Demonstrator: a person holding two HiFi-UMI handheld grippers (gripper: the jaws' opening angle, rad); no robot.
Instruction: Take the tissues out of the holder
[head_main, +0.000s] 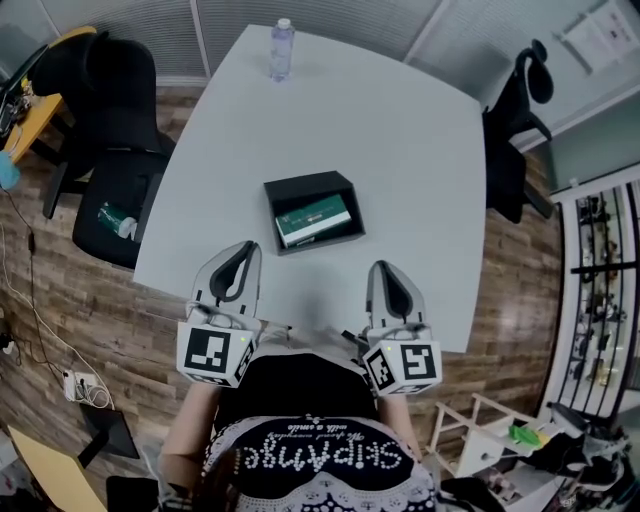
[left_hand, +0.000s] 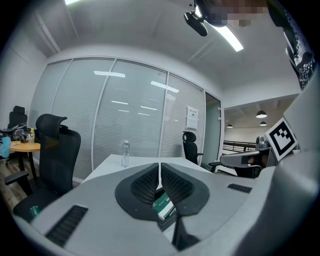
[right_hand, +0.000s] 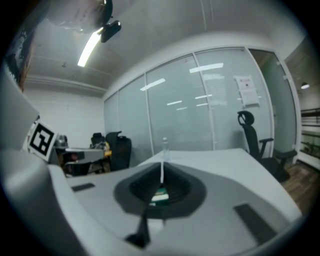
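Observation:
A black open-topped holder (head_main: 345, 187) sits in the middle of the white table (head_main: 400, 130). Inside it lies a green and white tissue pack (head_main: 313, 220). Both grippers hover side by side over the table's near edge, short of the holder. My left gripper (head_main: 243, 252) is shut with nothing in it, its jaws meeting in a thin line (left_hand: 160, 172). My right gripper (head_main: 386, 272) is shut and empty too (right_hand: 161, 172). The tissue pack (left_hand: 164, 205) shows below the left jaws, and the same tissue pack (right_hand: 160, 196) peeks out under the right ones.
A water bottle (head_main: 282, 48) stands at the table's far edge. Black office chairs stand at the left (head_main: 115, 150) and right (head_main: 515, 130) of the table. Glass partition walls lie beyond. The person's torso is at the near edge.

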